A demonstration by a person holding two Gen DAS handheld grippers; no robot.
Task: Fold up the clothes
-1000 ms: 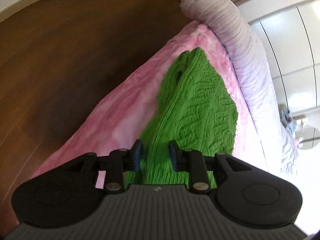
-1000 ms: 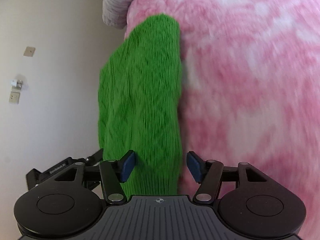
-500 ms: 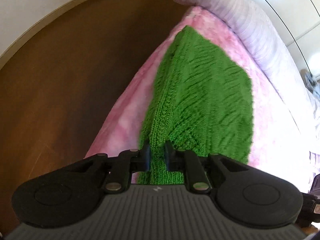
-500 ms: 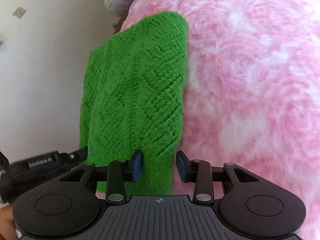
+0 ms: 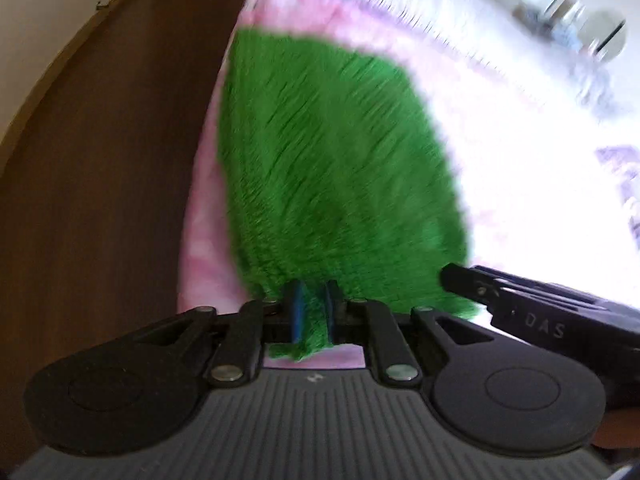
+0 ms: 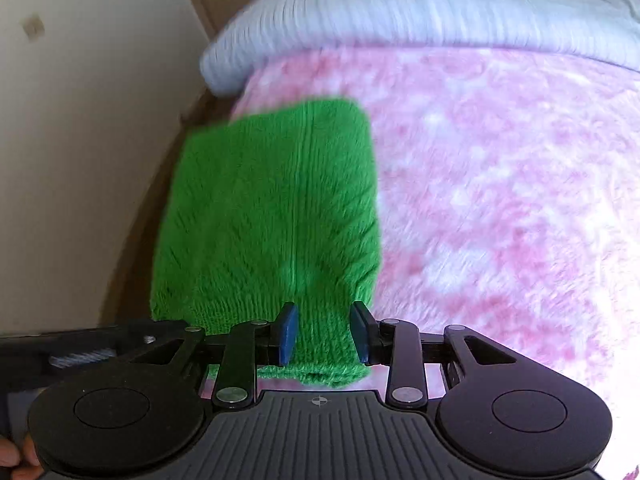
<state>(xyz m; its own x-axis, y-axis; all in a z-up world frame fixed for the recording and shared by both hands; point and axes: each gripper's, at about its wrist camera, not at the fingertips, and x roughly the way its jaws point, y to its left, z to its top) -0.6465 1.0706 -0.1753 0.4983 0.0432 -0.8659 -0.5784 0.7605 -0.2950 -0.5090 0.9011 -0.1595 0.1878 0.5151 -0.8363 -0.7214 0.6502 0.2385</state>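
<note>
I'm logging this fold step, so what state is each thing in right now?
green knit garment: lying on the bed, its near edge pinched at two places.
left gripper: jaws shut on the garment's near edge.
right gripper: jaws shut on a thicker bunch of the same edge.
pink fleece blanket: spread flat under the garment.
grey ribbed cover: bunched along the blanket's far side.

The green knitted garment (image 6: 272, 216) is a thick, ribbed knit, folded into a roughly rectangular panel. It lies spread on a fluffy pink blanket (image 6: 500, 200) near the bed's edge, its near hem lifted and bunched, its far end squared off.
</note>
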